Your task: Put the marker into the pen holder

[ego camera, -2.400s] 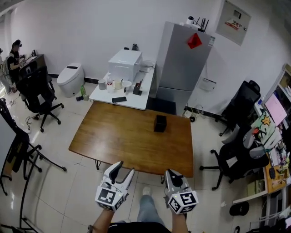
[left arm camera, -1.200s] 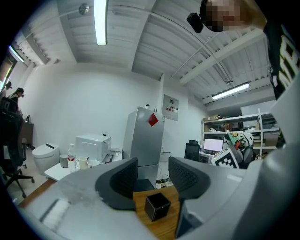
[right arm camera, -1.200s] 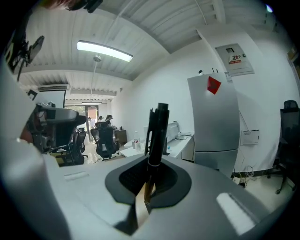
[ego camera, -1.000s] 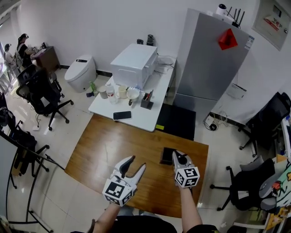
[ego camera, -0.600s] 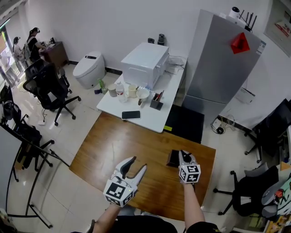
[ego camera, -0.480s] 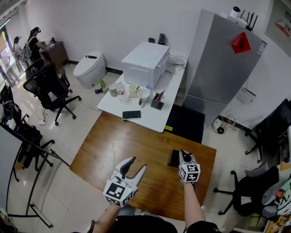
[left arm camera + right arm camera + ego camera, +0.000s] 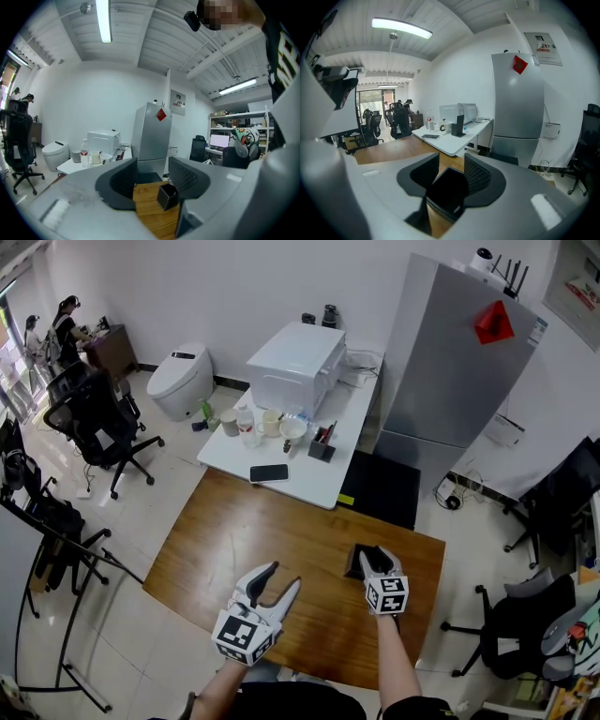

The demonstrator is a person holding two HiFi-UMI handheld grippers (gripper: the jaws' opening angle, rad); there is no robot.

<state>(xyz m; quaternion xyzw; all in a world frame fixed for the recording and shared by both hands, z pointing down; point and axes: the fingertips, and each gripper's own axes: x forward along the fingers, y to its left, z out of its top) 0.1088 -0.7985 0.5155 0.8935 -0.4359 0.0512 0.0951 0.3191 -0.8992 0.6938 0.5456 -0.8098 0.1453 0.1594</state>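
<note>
A black square pen holder (image 7: 355, 562) stands on the wooden table (image 7: 262, 531) near its right end. My right gripper (image 7: 373, 557) hangs right over it and hides most of it in the head view. In the right gripper view the jaws (image 7: 451, 168) have just been opening and stand apart, with the holder's dark top (image 7: 446, 191) showing low between them and no pad pressing on it. No marker shows in any view. My left gripper (image 7: 279, 576) is open and empty, over the table's near edge to the holder's left. The left gripper view has the holder (image 7: 167, 196) ahead between its jaws (image 7: 152, 176).
Beyond the wooden table stands a white table (image 7: 291, 465) with a white box appliance (image 7: 295, 357), cups, a phone (image 7: 268, 473) and a small desk organiser (image 7: 322, 448). A grey fridge (image 7: 459, 371) is at the back right, with office chairs (image 7: 94, 418) on both sides.
My right gripper has come down onto the pen holder and its jaws have parted. The left gripper has barely moved.
</note>
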